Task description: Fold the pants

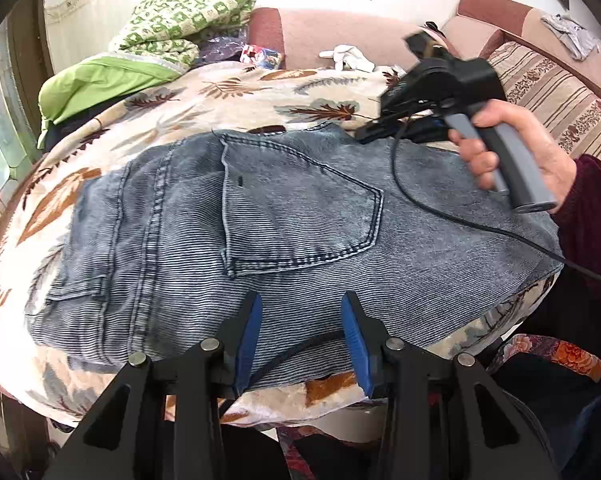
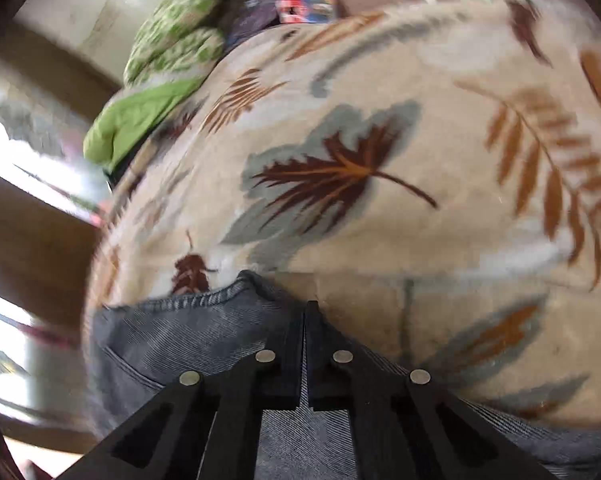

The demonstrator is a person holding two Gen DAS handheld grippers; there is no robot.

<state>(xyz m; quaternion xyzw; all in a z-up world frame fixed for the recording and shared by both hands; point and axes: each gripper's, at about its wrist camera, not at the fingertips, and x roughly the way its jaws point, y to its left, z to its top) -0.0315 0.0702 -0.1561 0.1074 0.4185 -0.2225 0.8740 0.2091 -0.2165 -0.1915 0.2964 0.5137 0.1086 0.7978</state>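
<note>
Pants (image 1: 260,236), blue-grey and folded into a compact stack with a back pocket facing up, are lying on a leaf-patterned blanket (image 1: 236,92) that is covering the bed. Left claw (image 1: 300,336) is hovering at the near edge of the pants with its blue-padded fingers (image 1: 248,336) standing apart and gripping nothing. Right claw (image 2: 305,312), held in the person's right hand (image 1: 516,152), is sitting at the far edge of the pants with its fingers pressed together, nothing visibly caught between them.
</note>
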